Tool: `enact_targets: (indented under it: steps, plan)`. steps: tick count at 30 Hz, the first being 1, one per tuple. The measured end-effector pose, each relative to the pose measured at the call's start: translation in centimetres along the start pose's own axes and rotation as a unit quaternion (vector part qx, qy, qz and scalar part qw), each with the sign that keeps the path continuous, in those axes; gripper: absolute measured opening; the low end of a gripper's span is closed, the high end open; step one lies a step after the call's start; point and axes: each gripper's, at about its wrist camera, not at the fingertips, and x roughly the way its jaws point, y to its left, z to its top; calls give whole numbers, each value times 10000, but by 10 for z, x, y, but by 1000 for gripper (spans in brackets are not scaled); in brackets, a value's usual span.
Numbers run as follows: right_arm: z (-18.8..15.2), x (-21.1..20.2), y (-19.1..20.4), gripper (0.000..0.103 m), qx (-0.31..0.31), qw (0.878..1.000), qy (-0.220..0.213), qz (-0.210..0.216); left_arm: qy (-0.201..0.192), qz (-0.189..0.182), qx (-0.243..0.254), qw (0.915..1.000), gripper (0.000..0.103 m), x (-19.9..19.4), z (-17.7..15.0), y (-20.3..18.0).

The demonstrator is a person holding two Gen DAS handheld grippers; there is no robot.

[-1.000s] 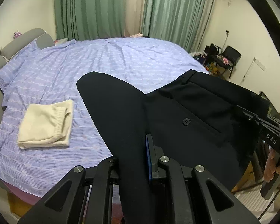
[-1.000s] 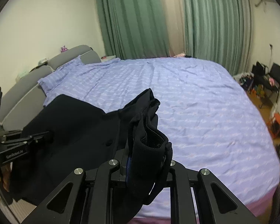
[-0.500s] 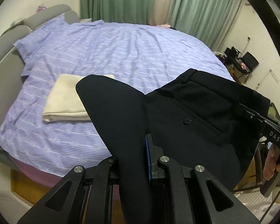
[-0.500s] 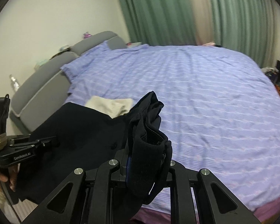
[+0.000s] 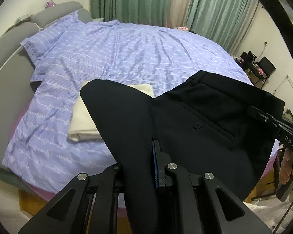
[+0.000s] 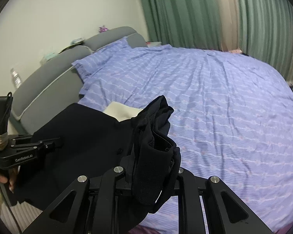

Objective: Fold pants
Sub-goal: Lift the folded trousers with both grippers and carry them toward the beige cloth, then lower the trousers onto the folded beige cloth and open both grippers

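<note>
While both jaws clench black pants [image 5: 195,117]; right gripper [image 5: 253,110] reads "DAS"; left gripper [image 6: 58,142] "GenRobot.AI".

Lettering on right gripper [image 5: 253,110], seen from left wrist view: "DAS", white capitals on the black body near the person's hand [image 5: 290,170].
Lettering on left gripper [image 6: 60,141], seen from right wrist view: "GenRobot.AI", pale print on the black side of the body.
Black pants [image 5: 195,117]: no readable tag or label.
Bedsheet [image 6: 214,101]: pattern only, no words.
Elsewhere: nothing legible.
</note>
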Motion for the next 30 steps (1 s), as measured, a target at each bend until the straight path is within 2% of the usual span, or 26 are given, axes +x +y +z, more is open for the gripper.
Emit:
enact_targets:
  steps: [9, 13, 20, 25, 28, 30]
  plan:
    - [45, 79, 49, 18, 362, 9987, -49, -356, -11, -255, 669, 9974, 14, 48, 70, 95]
    - [70, 121, 59, 18, 425, 9976, -39, -537, -15, -355, 734, 9967, 14, 75, 104, 127]
    - [96, 202, 59, 18, 513, 9936, 270, -966, 144, -482, 971, 9940, 14, 153, 161, 167]
    - [83, 252, 46, 18, 713, 9878, 664, -1212, 493, -407, 1035, 9926, 15, 213, 169, 181]
    - [64, 276, 38, 18, 931, 9820, 1083, -1235, 895, -307, 959, 9909, 15, 248, 155, 191]
    - [51, 284, 38, 18, 1029, 9791, 1238, -1239, 1004, -304, 856, 9908, 15, 256, 144, 198]
